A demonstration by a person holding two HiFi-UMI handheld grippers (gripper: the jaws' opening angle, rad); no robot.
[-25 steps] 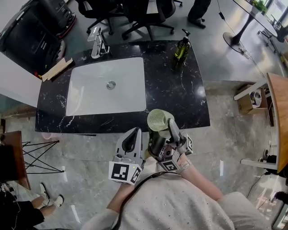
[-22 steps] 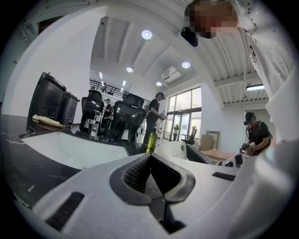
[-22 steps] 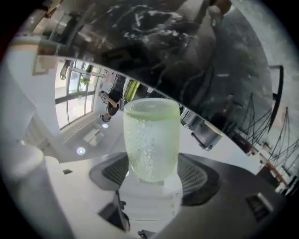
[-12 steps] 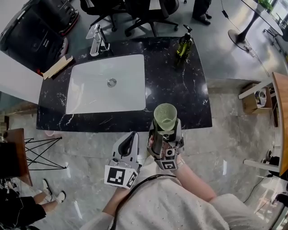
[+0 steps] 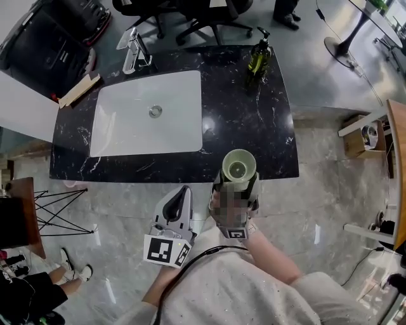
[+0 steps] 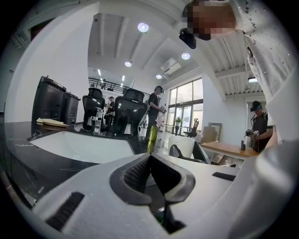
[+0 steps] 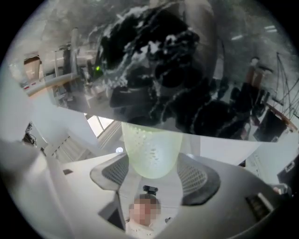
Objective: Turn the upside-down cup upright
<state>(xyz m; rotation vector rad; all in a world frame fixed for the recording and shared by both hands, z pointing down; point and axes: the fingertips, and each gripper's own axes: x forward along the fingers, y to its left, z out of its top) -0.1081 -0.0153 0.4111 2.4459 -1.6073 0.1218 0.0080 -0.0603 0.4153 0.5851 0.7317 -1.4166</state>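
Note:
In the head view a pale green textured cup (image 5: 238,168) shows its open mouth to the camera, so it stands mouth up. My right gripper (image 5: 236,189) is shut on its lower part, over the front edge of the black marble counter (image 5: 254,127). The right gripper view shows the cup (image 7: 150,149) between the two ribbed pads (image 7: 112,173) of my right gripper (image 7: 152,176). My left gripper (image 5: 179,204) hangs in front of the counter, left of the cup. Its jaws (image 6: 150,158) are shut and hold nothing. The left gripper view catches the cup (image 6: 181,145) at its right.
A white sink (image 5: 146,114) is set in the counter, with a faucet (image 5: 134,54) at its back edge. A green soap bottle (image 5: 257,60) stands at the back right. A wooden board (image 5: 77,89) lies at the back left corner. Office chairs (image 5: 209,16) stand behind the counter.
My right gripper has rolled over with the cup in it: the cup's base faced up, then its mouth tilted into view, and its mouth now faces up. The left gripper barely moved.

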